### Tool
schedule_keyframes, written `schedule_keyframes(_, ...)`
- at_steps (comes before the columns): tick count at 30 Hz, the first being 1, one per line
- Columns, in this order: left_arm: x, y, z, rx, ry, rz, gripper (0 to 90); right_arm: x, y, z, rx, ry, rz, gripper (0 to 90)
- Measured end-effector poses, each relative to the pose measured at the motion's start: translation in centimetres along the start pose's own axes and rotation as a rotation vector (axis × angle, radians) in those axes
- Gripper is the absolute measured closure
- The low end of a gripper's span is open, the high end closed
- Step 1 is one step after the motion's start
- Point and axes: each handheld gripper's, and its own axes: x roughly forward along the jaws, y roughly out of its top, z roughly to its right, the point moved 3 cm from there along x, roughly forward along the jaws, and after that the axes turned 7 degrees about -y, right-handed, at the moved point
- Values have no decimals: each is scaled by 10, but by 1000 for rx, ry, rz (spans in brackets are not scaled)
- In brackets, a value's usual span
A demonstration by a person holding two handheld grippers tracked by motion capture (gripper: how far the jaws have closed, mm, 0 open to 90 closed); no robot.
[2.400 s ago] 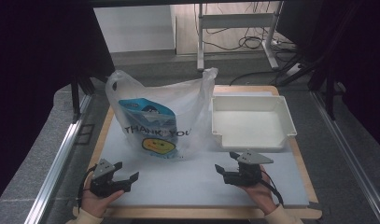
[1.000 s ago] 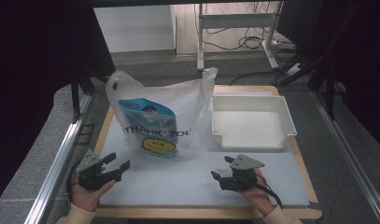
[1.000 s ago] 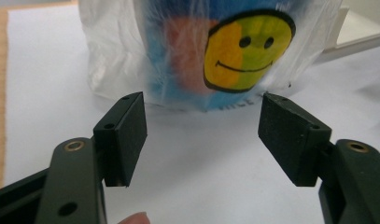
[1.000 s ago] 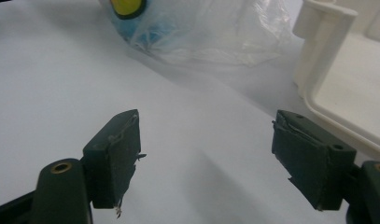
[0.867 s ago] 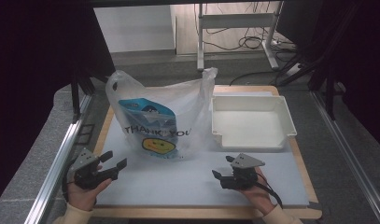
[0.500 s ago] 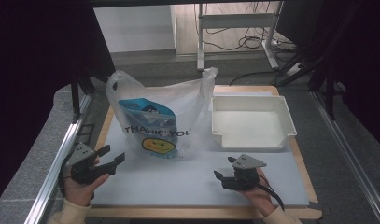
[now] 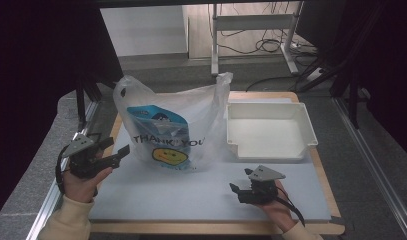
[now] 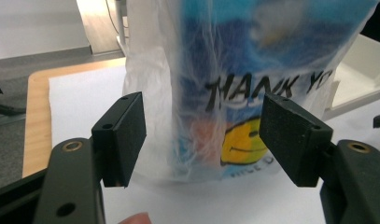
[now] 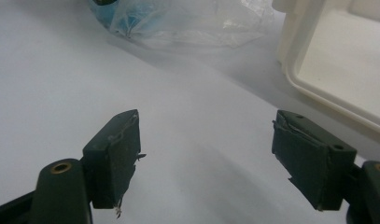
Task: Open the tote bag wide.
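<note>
On the white mat [image 7: 191, 195] we count one plastic bag [image 7: 173, 125], one tray [image 7: 268, 131] and two grippers. Our left gripper [image 7: 120, 153] hangs raised, level, jaws spread and empty, aimed at the upright bag just ahead. Our right gripper [image 7: 234, 191] rests low, jaws spread and empty, well short of it.

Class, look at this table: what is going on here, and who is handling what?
A person holds a gripper in each hand at a table. The left gripper is raised, its jaws open and aimed at a plastic bag with a blue packet inside, not touching it. The right gripper rests open on the white mat, near an empty white tray.
</note>
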Motion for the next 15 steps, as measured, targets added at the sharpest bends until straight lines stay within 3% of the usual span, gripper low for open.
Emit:
schedule_keyframes(7,0,23,-8,17,20,16,319,2,-1,2,3,-2,-10,234)
schedule_keyframes(15,6,47,-15,8,18,40,324,4,-2,3,7,8,-18,233)
